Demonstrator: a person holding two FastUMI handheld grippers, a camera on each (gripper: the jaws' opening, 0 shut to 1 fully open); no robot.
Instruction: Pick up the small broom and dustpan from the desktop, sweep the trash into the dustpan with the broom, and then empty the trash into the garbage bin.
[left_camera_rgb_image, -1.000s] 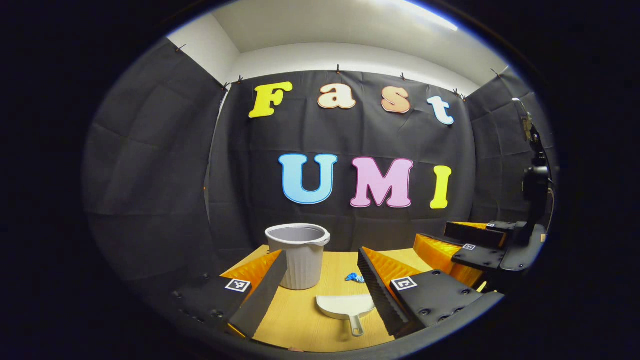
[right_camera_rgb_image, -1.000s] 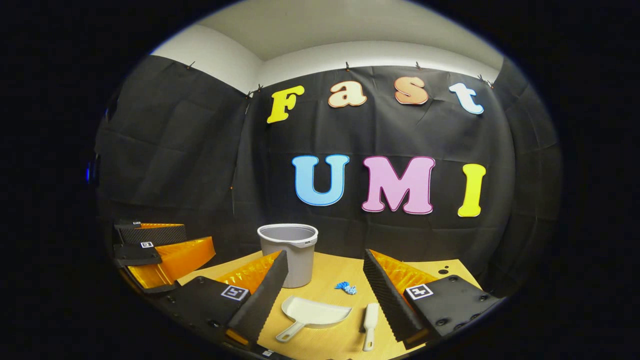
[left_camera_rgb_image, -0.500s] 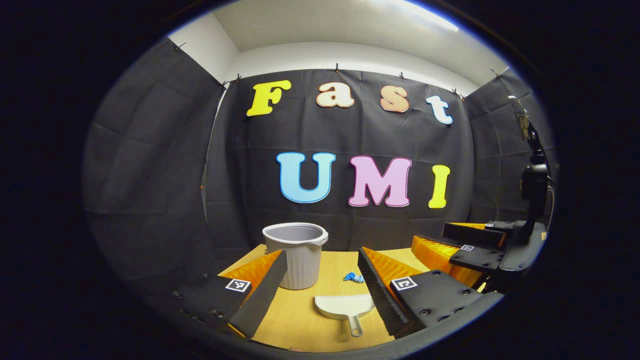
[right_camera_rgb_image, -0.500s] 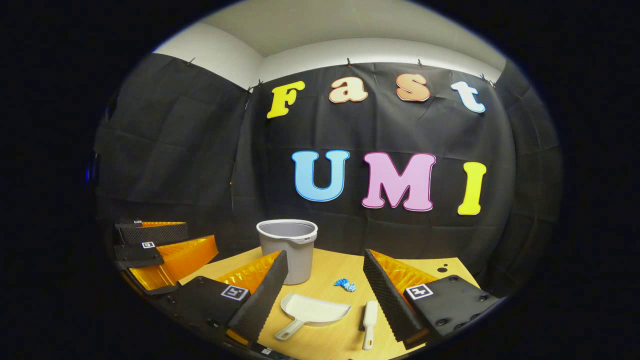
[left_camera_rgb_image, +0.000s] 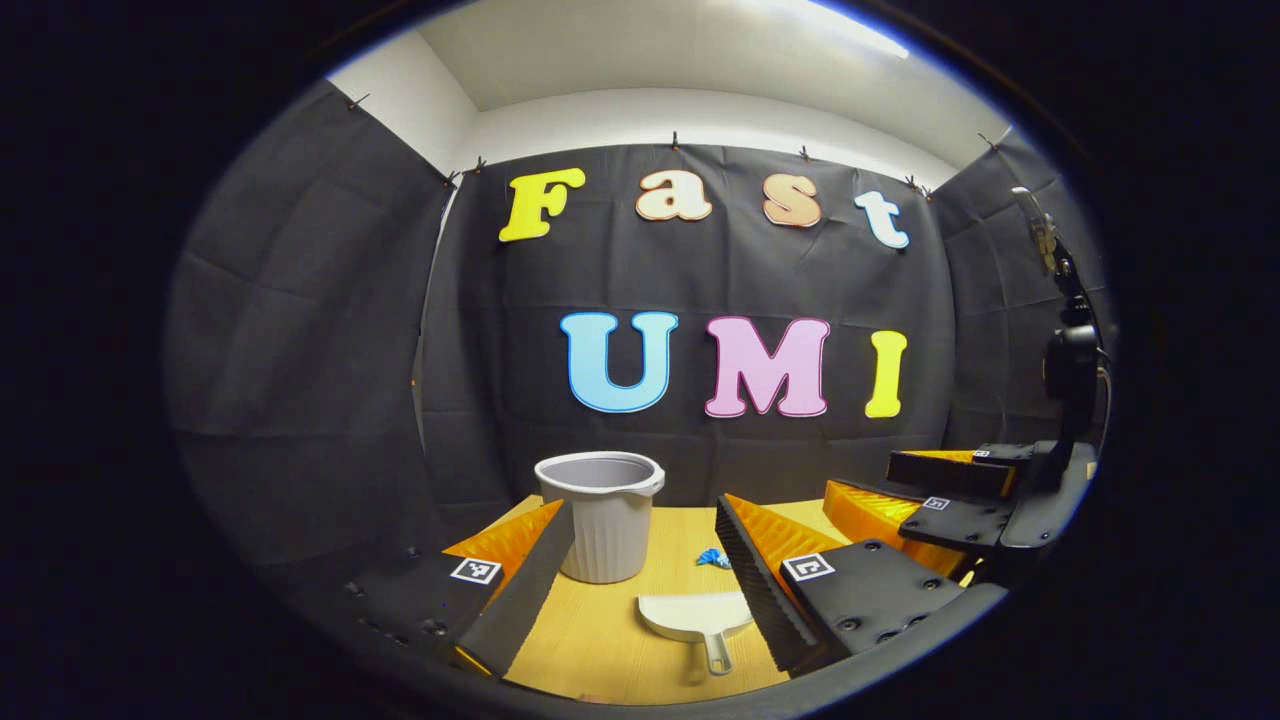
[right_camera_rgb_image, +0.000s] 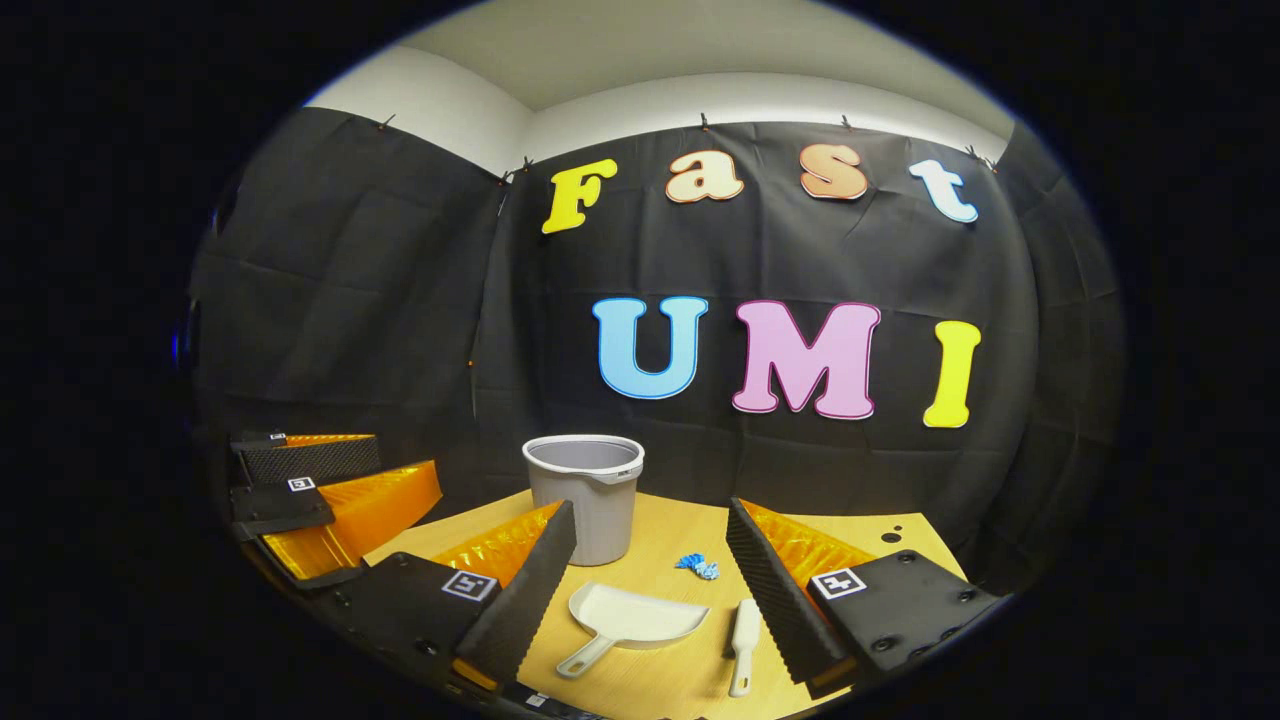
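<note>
Right gripper view: both grippers, right gripper (right_camera_rgb_image: 650, 590) and left gripper (left_camera_rgb_image: 640, 585), were held spread and empty above the desk (right_camera_rgb_image: 670, 680), where broom (right_camera_rgb_image: 741, 640) and dustpan (right_camera_rgb_image: 635, 622) lay near the front edge, the broom's thin handle judged easily missed or nudged.

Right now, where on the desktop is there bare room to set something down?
Bare wood lies right of the small broom toward the desk edge, and near the front edge below the dustpan. It is crowded around the blue trash between garbage bin, dustpan and broom.
</note>
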